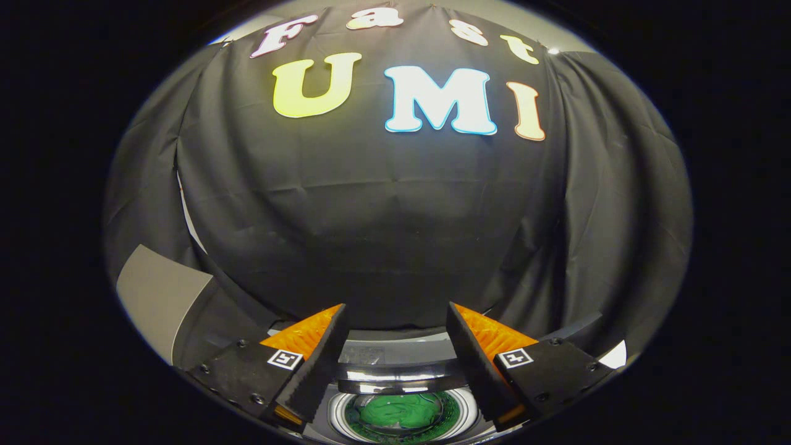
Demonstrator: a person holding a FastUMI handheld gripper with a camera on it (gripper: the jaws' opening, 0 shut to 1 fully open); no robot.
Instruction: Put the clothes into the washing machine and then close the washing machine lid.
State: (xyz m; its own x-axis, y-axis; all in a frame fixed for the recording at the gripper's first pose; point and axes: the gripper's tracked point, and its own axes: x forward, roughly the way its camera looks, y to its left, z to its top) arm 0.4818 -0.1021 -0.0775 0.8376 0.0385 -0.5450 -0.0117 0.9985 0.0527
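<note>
My gripper [395,312] is open, its two fingers spread wide with nothing between them. Below and between the fingers sits the top-loading washing machine [401,358], seen from above. Its round drum opening shows a chrome rim [337,415]. Green clothes [401,413] lie down inside the drum. The rear part of the machine's top, with a dark curved handle-like bar [395,386], lies just beyond the drum opening. The gripper hangs above the machine, apart from it.
The black cloth wall [383,235] stands close behind the machine. A grey panel [157,296] leans at the left of the machine. A small pale patch [615,357] shows at the right, past the right finger.
</note>
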